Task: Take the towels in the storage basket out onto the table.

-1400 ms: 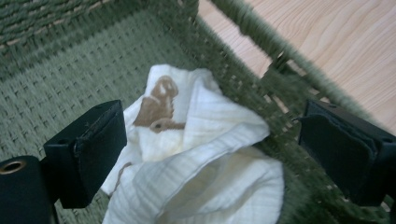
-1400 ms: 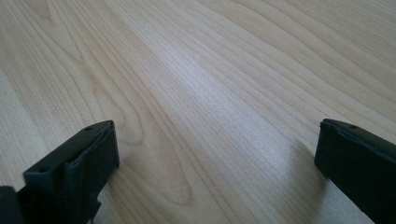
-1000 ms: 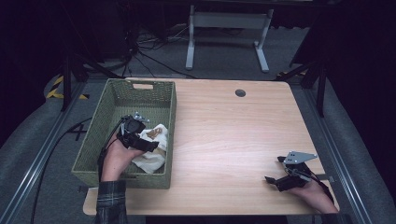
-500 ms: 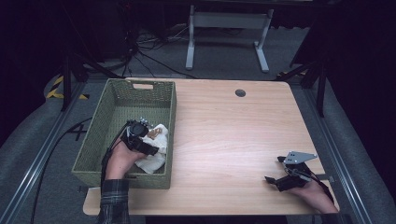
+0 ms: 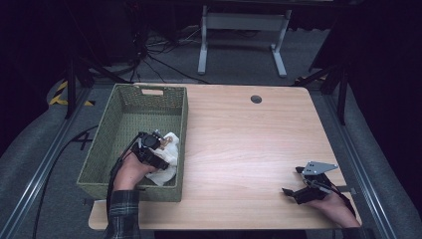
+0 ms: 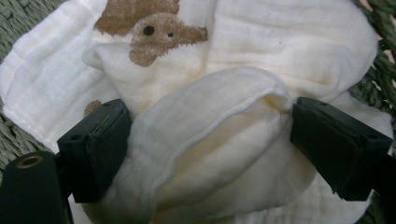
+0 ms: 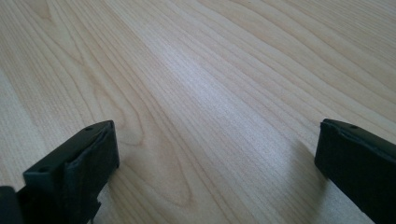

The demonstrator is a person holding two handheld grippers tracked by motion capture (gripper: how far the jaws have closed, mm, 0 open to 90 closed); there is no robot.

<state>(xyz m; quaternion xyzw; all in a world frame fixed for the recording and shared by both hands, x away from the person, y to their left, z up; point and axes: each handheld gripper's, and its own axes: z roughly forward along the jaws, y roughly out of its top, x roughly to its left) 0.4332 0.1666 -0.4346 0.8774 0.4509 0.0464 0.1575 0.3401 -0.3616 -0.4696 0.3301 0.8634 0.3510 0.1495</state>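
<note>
A white cloth (image 5: 168, 158) with a brown bear print lies crumpled in the near right part of a green woven basket (image 5: 130, 191). My left gripper (image 5: 160, 149) is down in the basket on top of it. In the left gripper view, a thick fold of the cloth (image 6: 224, 140) bulges between the widely spread jaws of my left gripper (image 6: 210, 119) and touches both pads. My right gripper (image 5: 292, 180) rests low over the wooden table (image 5: 239, 134) near its front right corner. It is open, with bare wood between the jaws in the right gripper view (image 7: 215, 140).
The basket stands on the table's left side, its walls close around my left hand. A small round cable hole (image 5: 256, 99) sits near the far edge. A grey metal stand (image 5: 244, 45) and cables lie on the floor beyond the table.
My left gripper has sunk a little onto the cloth in the basket. The right gripper has stayed where it was.
</note>
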